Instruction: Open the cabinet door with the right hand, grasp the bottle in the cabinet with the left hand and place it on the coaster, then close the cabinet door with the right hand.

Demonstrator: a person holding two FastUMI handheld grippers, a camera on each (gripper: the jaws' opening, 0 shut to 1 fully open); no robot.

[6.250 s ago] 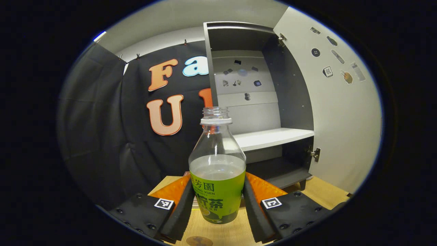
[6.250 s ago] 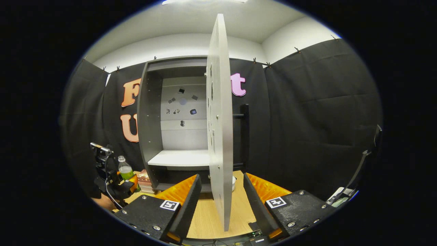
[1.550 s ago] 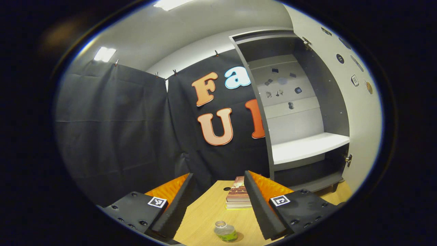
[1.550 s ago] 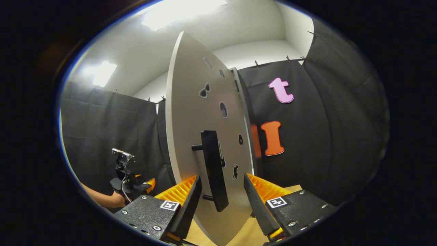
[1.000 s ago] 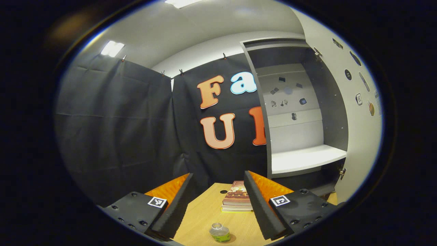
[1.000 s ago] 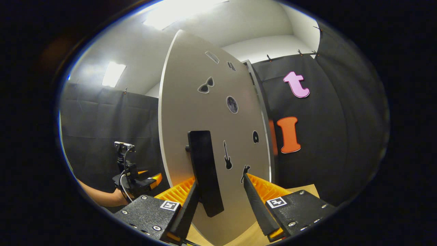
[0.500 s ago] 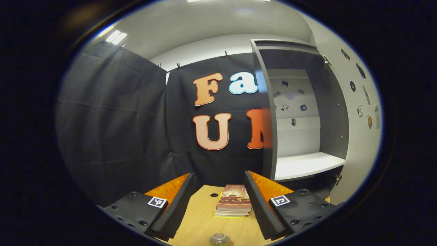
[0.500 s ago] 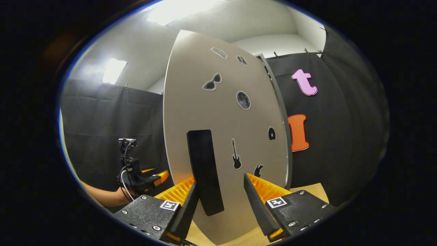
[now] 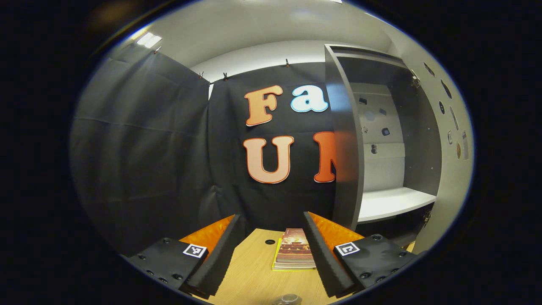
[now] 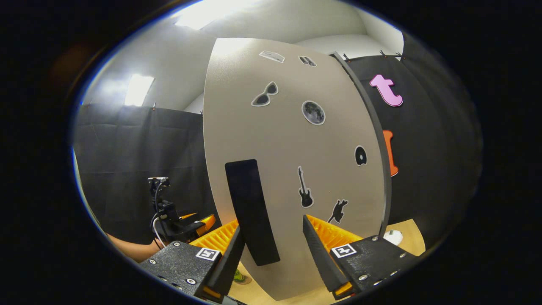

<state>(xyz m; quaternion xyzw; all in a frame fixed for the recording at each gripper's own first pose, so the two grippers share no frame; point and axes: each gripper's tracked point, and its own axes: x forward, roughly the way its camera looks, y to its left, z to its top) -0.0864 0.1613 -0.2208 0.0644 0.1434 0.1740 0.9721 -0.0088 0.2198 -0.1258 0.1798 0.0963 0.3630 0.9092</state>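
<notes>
Right gripper (image 10: 271, 250), fingers apart w/ handle (image 10: 251, 212) between, has swung cabinet door (image 10: 292, 140) nearly closed; left gripper (image 9: 271, 254) apart, empty, bottle (image 9: 288, 300) released.

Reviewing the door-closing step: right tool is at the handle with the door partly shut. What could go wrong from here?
1. The right tool is open, with the black handle between its fingers but ungripped; pushing could let it slide off.
2. The door is still ajar, so a short push may leave the cabinet unlatched.
3. The bottle stands just below the open left tool; lowering that tool could knock it over.
</notes>
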